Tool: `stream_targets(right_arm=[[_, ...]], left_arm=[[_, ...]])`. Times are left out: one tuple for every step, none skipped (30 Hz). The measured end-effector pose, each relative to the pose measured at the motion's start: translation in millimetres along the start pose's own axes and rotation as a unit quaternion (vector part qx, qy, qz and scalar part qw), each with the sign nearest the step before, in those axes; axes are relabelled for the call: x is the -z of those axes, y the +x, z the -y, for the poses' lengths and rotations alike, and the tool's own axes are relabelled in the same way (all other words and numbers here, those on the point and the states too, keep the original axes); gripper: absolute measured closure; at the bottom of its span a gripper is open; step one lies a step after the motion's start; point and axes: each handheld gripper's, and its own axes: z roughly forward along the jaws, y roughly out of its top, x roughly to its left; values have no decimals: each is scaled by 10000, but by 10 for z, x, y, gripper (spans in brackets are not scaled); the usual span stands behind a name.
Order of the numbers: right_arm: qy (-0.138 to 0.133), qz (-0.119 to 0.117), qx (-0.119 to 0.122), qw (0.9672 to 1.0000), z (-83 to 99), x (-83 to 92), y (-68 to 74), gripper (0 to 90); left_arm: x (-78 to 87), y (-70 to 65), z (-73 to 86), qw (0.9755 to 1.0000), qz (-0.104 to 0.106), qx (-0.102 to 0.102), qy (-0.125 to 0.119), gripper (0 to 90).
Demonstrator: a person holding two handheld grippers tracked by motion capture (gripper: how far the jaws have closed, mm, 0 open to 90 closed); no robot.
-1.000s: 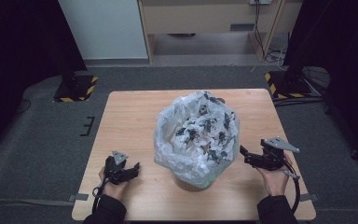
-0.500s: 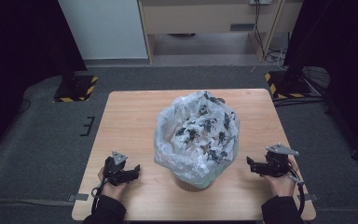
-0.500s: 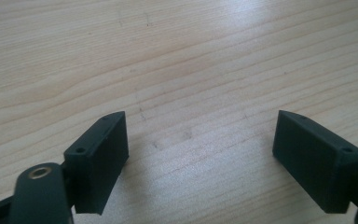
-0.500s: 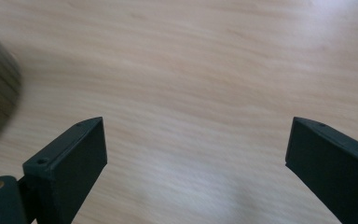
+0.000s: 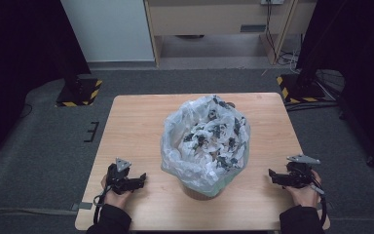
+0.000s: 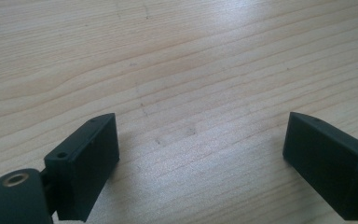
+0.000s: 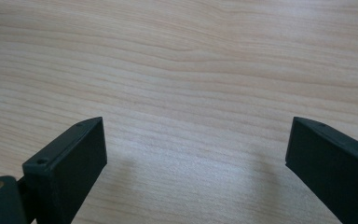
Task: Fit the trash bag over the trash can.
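A light wooden table [image 5: 141,122] stands on dark grey carpet [image 5: 48,146]. Behind it, a pale white panel [image 5: 109,29] rises beside a beige wooden cabinet [image 5: 209,19], with loose cables [image 5: 277,44] trailing down at its right end. Black curtains [image 5: 14,48] close off both sides, leaving the edges of the room dim. Two stand bases marked with yellow-and-black hazard stripes [image 5: 80,92] sit on the floor at the table's far corners.

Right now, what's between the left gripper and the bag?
Nothing: bare table between the left gripper and the bag, seen in the high view.
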Motion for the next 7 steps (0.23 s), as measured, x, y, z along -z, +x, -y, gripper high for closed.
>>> stream_targets(right_arm=[[1,-13,11,10000,7,-3,-18,51],[1,-13,11,10000,7,-3,-18,51],[21,-28,-1,10000,17,-6,-31,50],[73,7,43,10000,38,-22,-52,50],[101,-3,22,9999,44,-30,-53,50],[139,-10,20,9999,53,-47,-53,50],[191,-1,37,9998,55,-56,-51,49]], left_arm=[[-2,4,4,10000,7,-4,-17,93],[-2,4,4,10000,7,-4,-17,91],[-3,4,6,10000,6,0,-26,91],[-6,6,8,10000,8,1,-36,87],[-6,6,8,10000,8,1,-36,82],[-8,8,8,10000,7,3,-39,80],[-8,8,8,10000,7,3,-39,80]])
